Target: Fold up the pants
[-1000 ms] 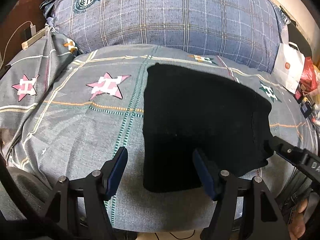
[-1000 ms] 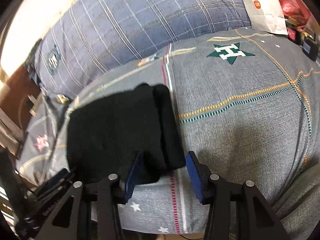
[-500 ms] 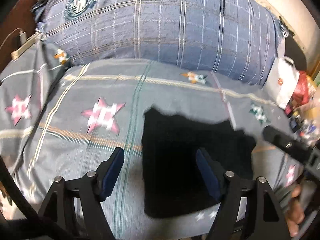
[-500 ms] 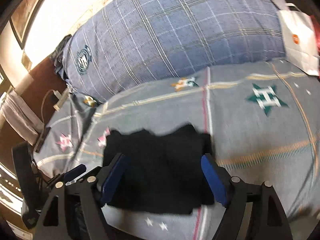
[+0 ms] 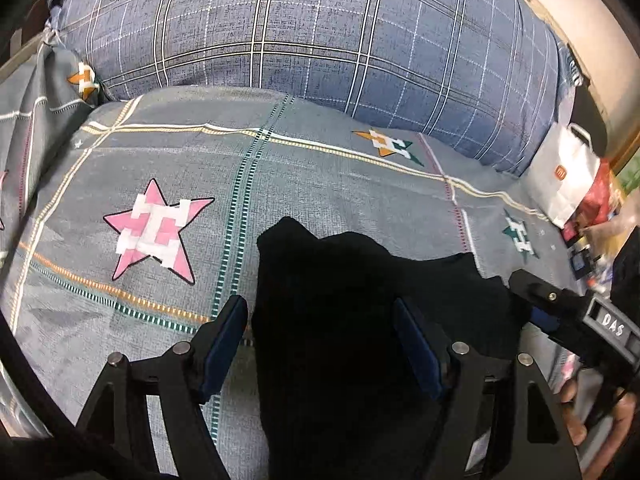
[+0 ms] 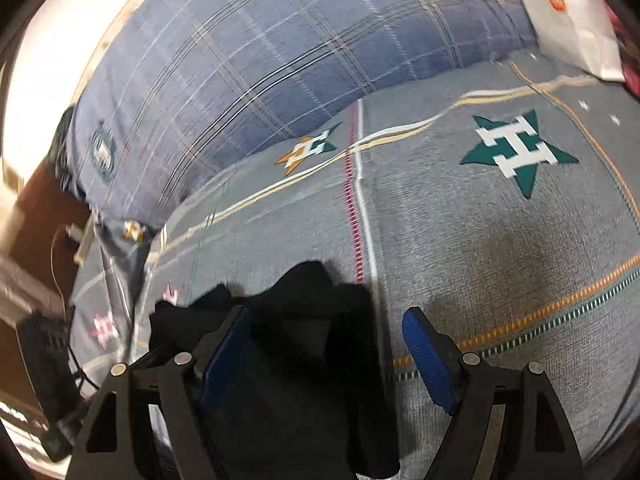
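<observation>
1. Both grippers have pulled back toward the near edge of the bed since a sec ago; the black pants [image 5: 360, 320] now sit lower in both views, and the right gripper [image 6: 326, 356], then narrow around a fold of cloth, now stands wide.

2. Pants lie as a compact dark bundle on the grey star-print bedspread [image 5: 320, 184], near its front edge, well apart from the blue plaid pillow [image 5: 320, 40] at the back. Looks like a finished or near-finished fold, left flat so it keeps its shape.

3. Left gripper [image 5: 320, 344]: jaws wide apart, blue pads straddling the bundle's left part w/o pressing it; nothing held. Left pad sits over bare bedspread, right pad over black cloth.

4. Right gripper: jaws wide apart, also empty; left pad over the pants' right side, right pad over bare bedspread. Whether the pads brush the cloth can't be told.

5. White paper bag [image 5: 560, 176] and clutter sit far right, clear of the work.

6. Judgement: release stage, both tools letting go rather than gripping.
</observation>
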`<state>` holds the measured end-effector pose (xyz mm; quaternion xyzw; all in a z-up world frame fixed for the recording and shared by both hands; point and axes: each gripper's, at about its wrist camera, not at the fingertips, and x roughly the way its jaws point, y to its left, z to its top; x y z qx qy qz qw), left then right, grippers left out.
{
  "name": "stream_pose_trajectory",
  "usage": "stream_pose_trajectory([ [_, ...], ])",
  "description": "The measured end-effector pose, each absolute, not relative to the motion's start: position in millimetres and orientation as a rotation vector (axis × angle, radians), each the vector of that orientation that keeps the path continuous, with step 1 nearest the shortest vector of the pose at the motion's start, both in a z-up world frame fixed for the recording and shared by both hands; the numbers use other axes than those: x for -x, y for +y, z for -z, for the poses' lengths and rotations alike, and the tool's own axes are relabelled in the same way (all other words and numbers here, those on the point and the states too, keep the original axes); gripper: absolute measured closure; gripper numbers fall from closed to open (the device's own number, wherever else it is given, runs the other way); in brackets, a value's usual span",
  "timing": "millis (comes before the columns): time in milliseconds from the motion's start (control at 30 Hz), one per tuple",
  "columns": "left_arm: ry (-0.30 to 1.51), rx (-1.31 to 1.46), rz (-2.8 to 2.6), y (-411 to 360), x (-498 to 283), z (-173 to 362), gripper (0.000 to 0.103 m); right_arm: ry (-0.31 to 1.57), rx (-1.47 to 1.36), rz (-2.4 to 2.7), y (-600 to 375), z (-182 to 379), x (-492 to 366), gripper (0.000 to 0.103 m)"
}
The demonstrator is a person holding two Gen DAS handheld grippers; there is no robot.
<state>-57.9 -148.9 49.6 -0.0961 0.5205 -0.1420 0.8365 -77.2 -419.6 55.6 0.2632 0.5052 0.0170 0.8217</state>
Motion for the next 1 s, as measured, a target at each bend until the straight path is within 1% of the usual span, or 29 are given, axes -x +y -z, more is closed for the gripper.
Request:
stream_pose_trajectory([
  [167,1.160,0.318,0.308,-139,52,-38,0.024,1.149,-0.618,-0.048,-421,-41,74,0.022],
  [233,1.157,0.367,0.309,-132,50,-38,0.024,1.172,-0.696,-0.067,-428,-33,75,0.022],
  [300,1.149,0.357,0.301,-132,50,-41,0.024,1.176,-0.720,-0.072,-430,-31,76,0.022],
  [433,1.030,0.328,0.251,-129,60,-64,0.024,1.175,-0.734,-0.071,-430,-31,77,0.022],
  [533,1.082,0.296,0.256,-134,55,-57,0.024,1.165,-0.682,-0.062,-427,-37,77,0.022],
  [633,1.175,0.362,0.280,-131,46,-35,0.023,1.171,-0.650,-0.057,-423,-36,74,0.020],
  [667,1.181,0.389,0.292,-129,45,-32,0.022,1.177,-0.649,-0.053,-422,-33,72,0.018],
  [700,1.193,0.415,0.304,-128,42,-27,0.018,1.179,-0.654,-0.051,-423,-31,72,0.017],
  [767,1.221,0.467,0.315,-124,38,-20,0.017,1.175,-0.662,-0.052,-424,-30,71,0.016],
  [833,1.218,0.474,0.324,-125,38,-21,0.017,1.179,-0.636,-0.066,-421,-32,69,0.016],
  [933,1.217,0.490,0.386,-133,40,-22,0.021,1.174,-0.657,-0.135,-414,-31,66,0.016],
  [1000,1.212,0.454,0.396,-142,43,-23,0.022,1.184,-0.634,-0.169,-405,-29,65,0.017],
])
